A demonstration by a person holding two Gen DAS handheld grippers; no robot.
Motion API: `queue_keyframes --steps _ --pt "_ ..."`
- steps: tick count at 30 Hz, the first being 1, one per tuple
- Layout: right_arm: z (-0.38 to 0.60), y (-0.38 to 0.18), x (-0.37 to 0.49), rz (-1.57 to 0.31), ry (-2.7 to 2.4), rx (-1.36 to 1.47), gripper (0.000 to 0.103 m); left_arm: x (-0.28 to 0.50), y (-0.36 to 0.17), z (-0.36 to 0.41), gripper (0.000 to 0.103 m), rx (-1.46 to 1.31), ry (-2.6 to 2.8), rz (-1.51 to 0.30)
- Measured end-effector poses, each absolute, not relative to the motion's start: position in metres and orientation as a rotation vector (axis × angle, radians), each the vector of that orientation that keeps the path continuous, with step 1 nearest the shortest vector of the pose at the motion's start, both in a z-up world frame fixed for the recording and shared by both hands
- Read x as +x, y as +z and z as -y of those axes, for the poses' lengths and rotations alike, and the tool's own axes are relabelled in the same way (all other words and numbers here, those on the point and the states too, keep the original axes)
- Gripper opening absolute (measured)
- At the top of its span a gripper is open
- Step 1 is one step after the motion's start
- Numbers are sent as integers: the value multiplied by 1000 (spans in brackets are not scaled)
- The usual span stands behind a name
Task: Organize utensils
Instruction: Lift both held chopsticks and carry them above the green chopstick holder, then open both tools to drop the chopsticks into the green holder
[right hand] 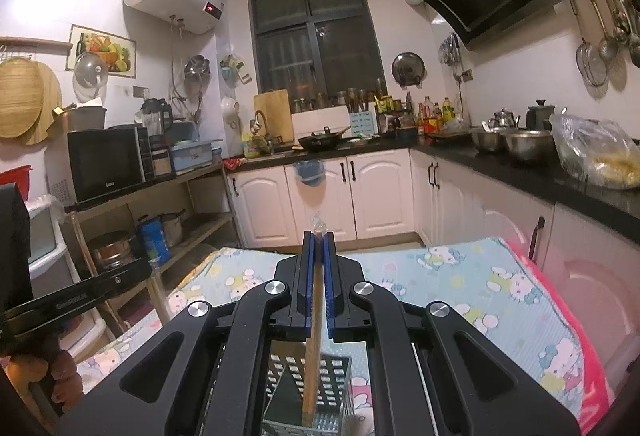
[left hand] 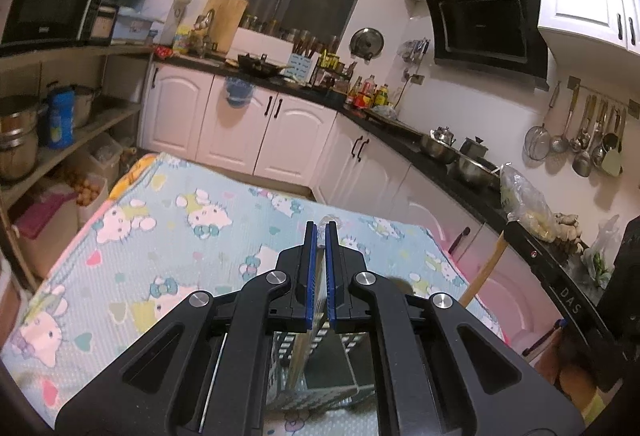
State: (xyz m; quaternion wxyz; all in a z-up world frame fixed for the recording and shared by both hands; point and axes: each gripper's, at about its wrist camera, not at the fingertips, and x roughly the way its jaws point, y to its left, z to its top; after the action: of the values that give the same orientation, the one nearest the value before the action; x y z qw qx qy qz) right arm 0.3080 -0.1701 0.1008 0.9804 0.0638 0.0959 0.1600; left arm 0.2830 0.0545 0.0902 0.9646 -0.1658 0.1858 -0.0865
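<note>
My left gripper (left hand: 321, 230) is shut on thin chopsticks (left hand: 308, 336) that run down between the blue pads into a perforated metal utensil holder (left hand: 320, 368) under the gripper. My right gripper (right hand: 318, 238) is shut on a wooden-handled utensil (right hand: 313, 376) wrapped in clear plastic at its top end; its handle hangs down into the same perforated metal holder (right hand: 332, 388). The holder stands on a table with a Hello Kitty cloth (left hand: 168, 236). The other gripper's body shows at the right edge of the left wrist view (left hand: 568, 300) and at the left edge of the right wrist view (right hand: 60, 300).
White cabinets under a black counter (right hand: 520, 176) run behind and to the right of the table. Pots, bowls and a food bag (right hand: 596, 156) sit on it. An open shelf with a microwave (right hand: 108, 164) stands to the left. The cloth (right hand: 500, 288) extends right.
</note>
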Motion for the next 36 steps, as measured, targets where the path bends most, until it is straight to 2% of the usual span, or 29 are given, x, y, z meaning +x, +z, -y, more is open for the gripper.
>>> queue_keyframes --steps 21,23,27,30,35,36 --pt "188 77 281 -240 299 174 8 261 79 -73 1 -380 -130 -384" --pt "190 75 277 -246 298 176 16 259 78 -72 4 -379 -125 -387" --pt "193 74 270 -252 293 171 18 255 77 -73 9 -385 -122 -398" --pt "195 74 265 -254 291 172 24 251 75 -74 16 -386 -122 -406" --pt "199 72 257 -271 294 172 29 244 74 -73 20 -387 -123 -424" --pt "200 72 255 -276 293 172 30 243 73 -73 24 -386 -123 -426"
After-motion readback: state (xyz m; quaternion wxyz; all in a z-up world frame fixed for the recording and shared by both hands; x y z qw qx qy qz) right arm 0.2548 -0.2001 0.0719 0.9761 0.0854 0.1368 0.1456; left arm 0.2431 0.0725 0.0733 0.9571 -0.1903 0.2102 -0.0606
